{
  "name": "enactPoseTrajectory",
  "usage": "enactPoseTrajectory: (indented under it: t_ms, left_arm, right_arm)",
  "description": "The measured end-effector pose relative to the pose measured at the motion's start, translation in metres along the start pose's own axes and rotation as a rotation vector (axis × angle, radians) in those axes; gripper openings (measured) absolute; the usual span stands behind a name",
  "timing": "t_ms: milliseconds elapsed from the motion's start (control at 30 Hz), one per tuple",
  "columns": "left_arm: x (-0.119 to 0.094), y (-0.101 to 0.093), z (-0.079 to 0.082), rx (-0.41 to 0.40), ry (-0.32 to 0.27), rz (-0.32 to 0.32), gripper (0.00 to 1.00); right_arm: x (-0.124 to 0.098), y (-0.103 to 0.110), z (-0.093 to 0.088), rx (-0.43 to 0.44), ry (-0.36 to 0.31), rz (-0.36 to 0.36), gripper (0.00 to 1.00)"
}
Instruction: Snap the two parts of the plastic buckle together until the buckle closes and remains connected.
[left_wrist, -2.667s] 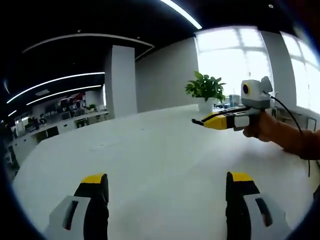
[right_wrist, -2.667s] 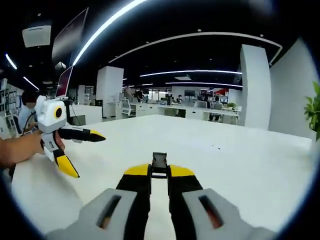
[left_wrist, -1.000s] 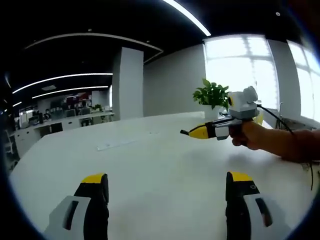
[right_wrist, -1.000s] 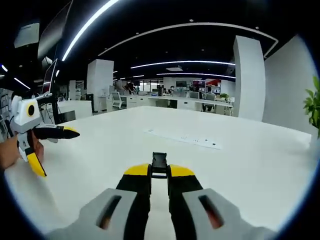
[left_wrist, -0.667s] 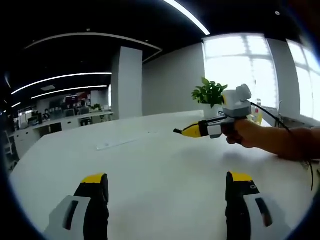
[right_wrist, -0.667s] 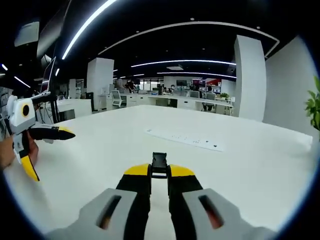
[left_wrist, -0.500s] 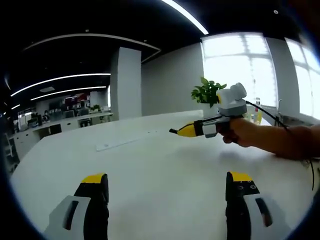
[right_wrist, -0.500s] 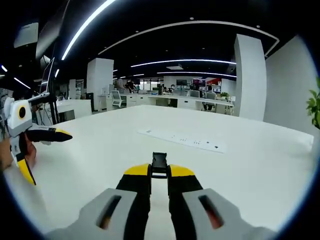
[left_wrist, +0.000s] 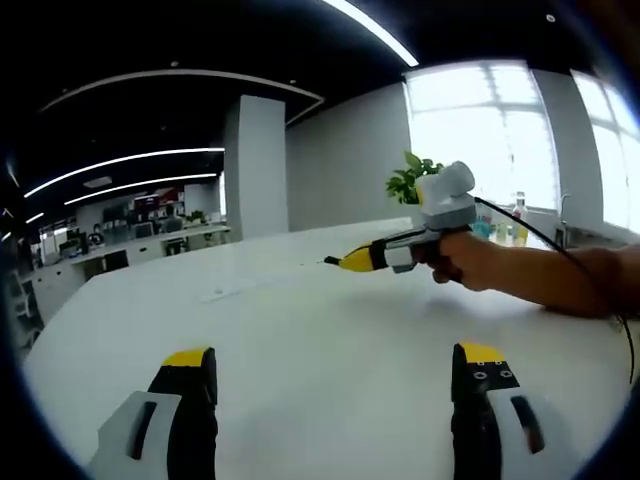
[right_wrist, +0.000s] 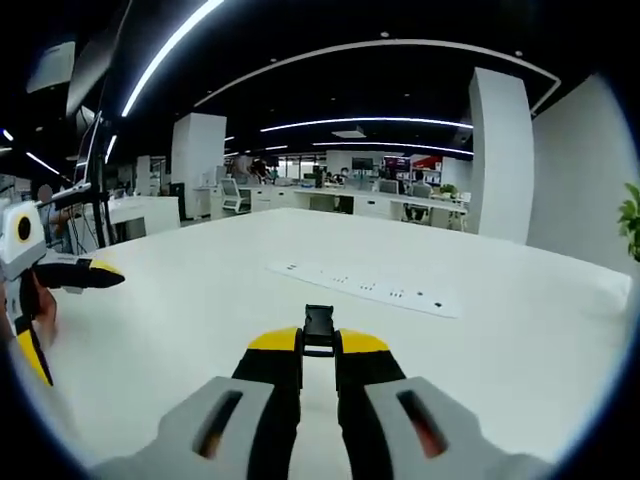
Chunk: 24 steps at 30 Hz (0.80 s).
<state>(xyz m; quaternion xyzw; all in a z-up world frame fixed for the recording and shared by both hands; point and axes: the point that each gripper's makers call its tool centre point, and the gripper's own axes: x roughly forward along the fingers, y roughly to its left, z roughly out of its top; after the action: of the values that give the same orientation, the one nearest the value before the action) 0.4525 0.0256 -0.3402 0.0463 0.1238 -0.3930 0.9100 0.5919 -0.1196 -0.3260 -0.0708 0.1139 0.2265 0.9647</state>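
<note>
A small black buckle part (right_wrist: 319, 326) sticks up between my right gripper's (right_wrist: 319, 342) yellow-tipped jaws, which are shut on it above the white table (right_wrist: 480, 350). In the left gripper view the right gripper (left_wrist: 348, 261) comes in from the right, held by a hand (left_wrist: 468, 266), with a dark tip of the buckle part (left_wrist: 329, 260) at its nose. My left gripper (left_wrist: 335, 358) stands wide open over the table with nothing between its jaws. It appears at the left edge of the right gripper view as the left gripper (right_wrist: 80, 325), jaws spread.
A flat white strip with dark dots (right_wrist: 365, 288) lies on the table ahead of the right gripper, also seen as a strip (left_wrist: 235, 292). A potted plant (left_wrist: 408, 182) stands by the bright windows. Office desks and pillars (right_wrist: 498, 165) lie beyond the table.
In the left gripper view the right gripper with the buckle part has slid leftward. In the right gripper view the left gripper has drifted to the left edge. Both jaw states are unchanged.
</note>
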Motion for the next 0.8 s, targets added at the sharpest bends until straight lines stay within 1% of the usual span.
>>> enactPoseTrajectory:
  t_ms: [167, 233, 367, 433, 633, 733, 800]
  left_arm:
    - [-0.002, -0.002, -0.002, 0.003, 0.004, -0.004, 0.99]
    - [-0.001, -0.002, -0.003, 0.018, 0.010, 0.000, 0.99]
    - [-0.001, -0.005, -0.003, 0.018, 0.011, -0.012, 0.99]
    - [0.001, -0.005, -0.005, 0.005, 0.024, -0.025, 0.99]
    - [0.003, 0.002, -0.005, 0.012, 0.028, -0.020, 0.99]
    - [0.003, 0.002, -0.005, 0.018, 0.030, -0.019, 0.99]
    - [0.003, 0.003, -0.004, 0.020, 0.027, -0.014, 0.99]
  right_arm:
    - [0.007, 0.005, -0.001, -0.001, 0.009, 0.006, 0.10]
    - [0.010, 0.009, -0.001, -0.004, 0.011, 0.011, 0.10]
    - [0.019, 0.007, -0.002, -0.012, 0.019, 0.010, 0.10]
    - [0.025, 0.005, -0.002, -0.008, 0.026, 0.007, 0.10]
    - [0.039, 0.005, 0.000, -0.010, 0.032, 0.006, 0.10]
    - [0.047, 0.007, 0.000, -0.011, 0.040, 0.010, 0.10]
    - [0.048, 0.011, -0.002, -0.005, 0.050, 0.017, 0.10]
